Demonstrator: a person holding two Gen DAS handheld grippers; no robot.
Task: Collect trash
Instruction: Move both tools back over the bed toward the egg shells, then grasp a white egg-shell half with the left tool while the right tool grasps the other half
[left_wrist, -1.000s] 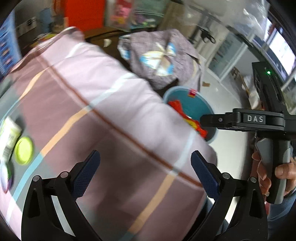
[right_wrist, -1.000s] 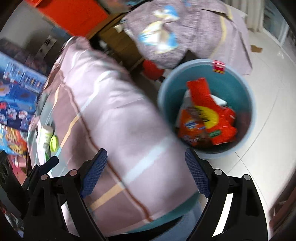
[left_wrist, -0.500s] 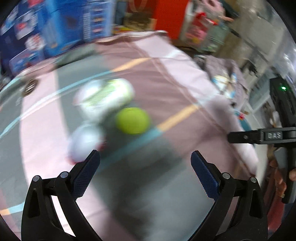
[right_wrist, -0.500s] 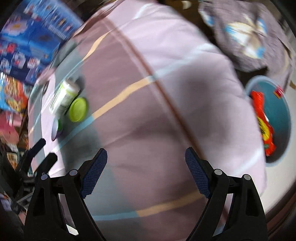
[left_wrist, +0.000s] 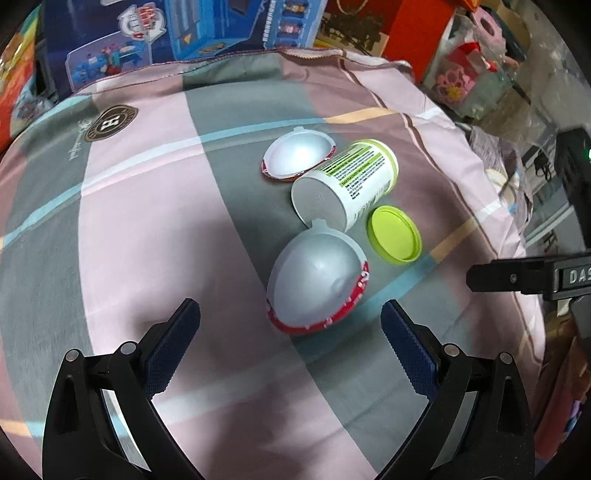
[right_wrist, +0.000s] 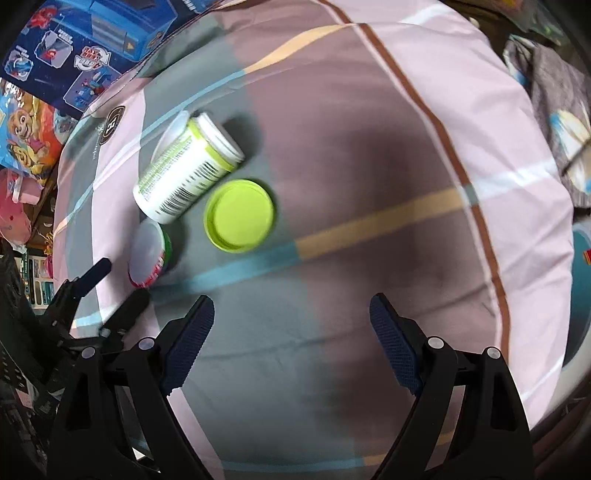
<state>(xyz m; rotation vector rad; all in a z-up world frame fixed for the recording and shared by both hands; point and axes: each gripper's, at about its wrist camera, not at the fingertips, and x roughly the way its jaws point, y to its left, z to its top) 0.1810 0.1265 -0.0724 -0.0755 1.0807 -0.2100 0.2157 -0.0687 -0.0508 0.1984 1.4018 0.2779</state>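
Striped bedspread (left_wrist: 155, 206) had trash lying on it: white tub (left_wrist: 345, 184) on side, green lid (left_wrist: 394, 234) beside it, two silver shells (left_wrist: 317, 284) near. Nothing picked up yet. Left gripper (left_wrist: 290, 338) wide apart, empty, above near shell. Right gripper (right_wrist: 291, 334) wide apart, empty too. Blue bin (right_wrist: 580, 295) waited at bed edge.

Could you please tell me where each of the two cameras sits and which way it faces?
Left wrist: on the left gripper, looking steeply down at the striped cloth; own open fingers show, right gripper at the right edge.
Right wrist: on the right gripper, looking down at the same cloth; own fingers show, left gripper lower left.
Shared: lime-green round lid, white lying canister.
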